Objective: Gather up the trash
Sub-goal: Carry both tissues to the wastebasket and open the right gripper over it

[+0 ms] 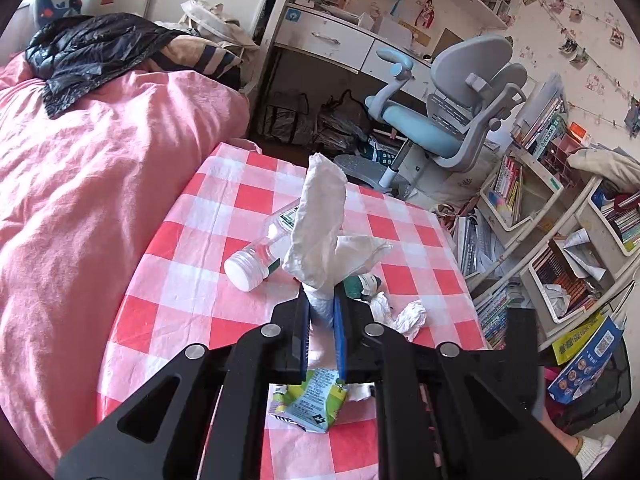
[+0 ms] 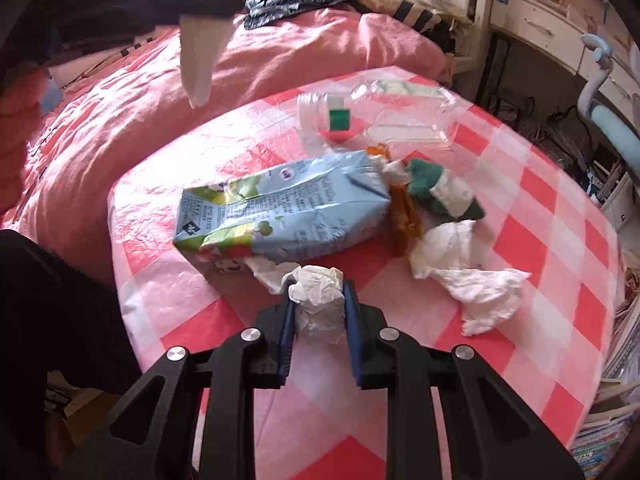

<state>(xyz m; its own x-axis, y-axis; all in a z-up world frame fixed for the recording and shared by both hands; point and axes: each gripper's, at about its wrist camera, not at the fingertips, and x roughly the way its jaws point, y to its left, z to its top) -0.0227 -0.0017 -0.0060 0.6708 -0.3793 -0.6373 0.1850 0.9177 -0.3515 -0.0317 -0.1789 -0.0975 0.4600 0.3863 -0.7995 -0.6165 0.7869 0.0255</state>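
Bed (image 1: 100, 168): covered by a pink quilt, set just beside the counter; a black jacket (image 1: 92, 52) is laid near its far end.
Counter (image 1: 192, 300): draped in a red-and-white checked cloth, on which the trash is scattered.
Chair (image 1: 452, 116): a grey and blue desk chair, seen beyond the far edge of the counter, in front of a white desk.
Bookshelves (image 1: 560, 216): crowded with books, placed to the right of the counter.
Carton (image 2: 280, 208): a crushed blue and green drink carton, laid flat on its side near the middle of the counter.
Bottle (image 2: 384, 108): a clear plastic bottle with a white cap, laid on its side beyond the carton.
Loose tissue (image 2: 472, 280): crumpled white paper, left on the cloth to the right of the carton.
Green and white wrapper (image 2: 444, 196): found between the bottle and the loose tissue, beside an orange scrap.
Left gripper (image 1: 322, 312): closed tight on a long white tissue (image 1: 320, 220), which is held up above the counter and stands out past the tips.
Right gripper (image 2: 318, 308): closed on a crumpled tissue wad (image 2: 320, 296), pinched between the blue pads low over the cloth, just in front of the carton.
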